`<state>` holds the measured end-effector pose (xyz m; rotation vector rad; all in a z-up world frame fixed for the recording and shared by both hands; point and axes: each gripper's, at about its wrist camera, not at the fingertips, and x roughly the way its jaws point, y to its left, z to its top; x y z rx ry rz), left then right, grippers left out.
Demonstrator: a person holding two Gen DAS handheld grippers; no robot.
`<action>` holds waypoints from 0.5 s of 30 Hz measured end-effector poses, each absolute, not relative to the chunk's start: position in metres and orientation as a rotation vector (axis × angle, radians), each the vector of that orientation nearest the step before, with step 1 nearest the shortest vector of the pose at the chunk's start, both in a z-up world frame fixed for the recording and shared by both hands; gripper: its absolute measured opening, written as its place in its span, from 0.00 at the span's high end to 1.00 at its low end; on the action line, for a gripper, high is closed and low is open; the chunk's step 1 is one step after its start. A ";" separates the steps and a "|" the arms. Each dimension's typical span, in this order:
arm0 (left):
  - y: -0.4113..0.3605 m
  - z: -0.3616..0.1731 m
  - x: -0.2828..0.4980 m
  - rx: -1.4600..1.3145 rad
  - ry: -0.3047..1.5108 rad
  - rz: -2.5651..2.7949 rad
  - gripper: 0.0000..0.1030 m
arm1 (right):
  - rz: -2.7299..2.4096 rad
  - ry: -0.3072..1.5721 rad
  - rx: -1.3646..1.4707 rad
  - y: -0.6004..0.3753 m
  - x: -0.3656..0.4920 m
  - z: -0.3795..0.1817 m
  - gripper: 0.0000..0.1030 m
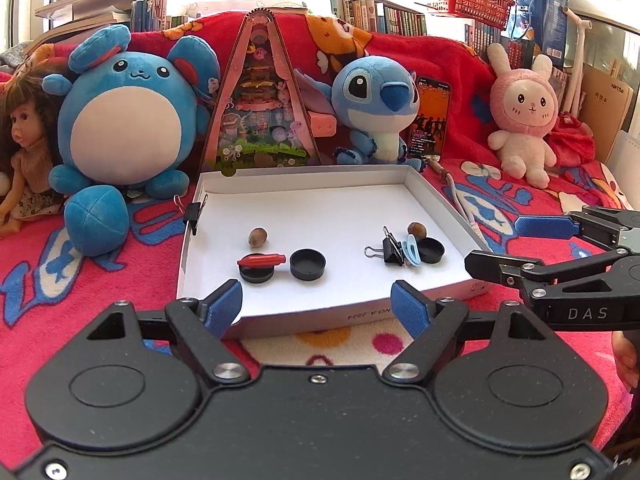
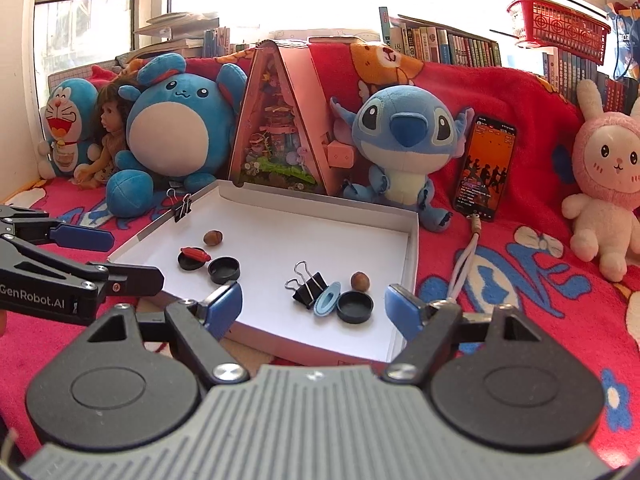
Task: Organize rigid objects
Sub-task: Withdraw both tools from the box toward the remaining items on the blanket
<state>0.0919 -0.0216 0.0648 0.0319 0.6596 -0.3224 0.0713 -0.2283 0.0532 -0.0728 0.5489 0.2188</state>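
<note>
A shallow white box (image 1: pixel 436 208) (image 2: pixel 410 264) lies on the red blanket. In it, on the left, are a nut (image 1: pixel 257 237) (image 2: pixel 212 237), a red clip (image 1: pixel 262 260) (image 2: pixel 195 254) lying on a black cap (image 1: pixel 256 274), and a second black cap (image 1: pixel 307 265) (image 2: pixel 224 270). On the right are a black binder clip (image 1: pixel 390 249) (image 2: pixel 308 286), a light blue clip (image 1: pixel 412 249) (image 2: pixel 327 299), a black cap (image 1: pixel 430 250) (image 2: pixel 355 307) and a nut (image 1: pixel 417 229) (image 2: pixel 359 280). My left gripper (image 1: pixel 317 307) is open and empty at the box's near edge. My right gripper (image 2: pixel 314 308) is open and empty, near the box's right corner.
Another binder clip (image 1: pixel 194 212) (image 2: pixel 183 207) is clamped on the box's left wall. Plush toys (image 1: pixel 124 120) (image 2: pixel 404 140), a doll (image 1: pixel 24 152), a triangular toy house (image 1: pixel 260 96) and a phone (image 2: pixel 486 168) with a cable (image 2: pixel 464 264) stand behind the box. Bookshelves are at the back.
</note>
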 end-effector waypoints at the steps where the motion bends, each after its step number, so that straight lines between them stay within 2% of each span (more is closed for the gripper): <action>1: -0.020 0.063 0.087 0.034 0.657 -0.320 0.22 | 0.223 0.540 -0.079 -0.228 0.067 0.052 0.16; 11: -0.012 0.034 0.036 0.078 0.690 -0.320 0.21 | 0.325 0.467 -0.161 -0.218 0.009 0.014 0.15; 13: -0.009 0.030 0.029 0.080 0.700 -0.333 0.25 | 0.357 0.476 -0.177 -0.215 0.002 0.008 0.15; 15: -0.008 0.028 0.022 0.093 0.706 -0.341 0.37 | 0.382 0.484 -0.203 -0.210 -0.004 0.000 0.15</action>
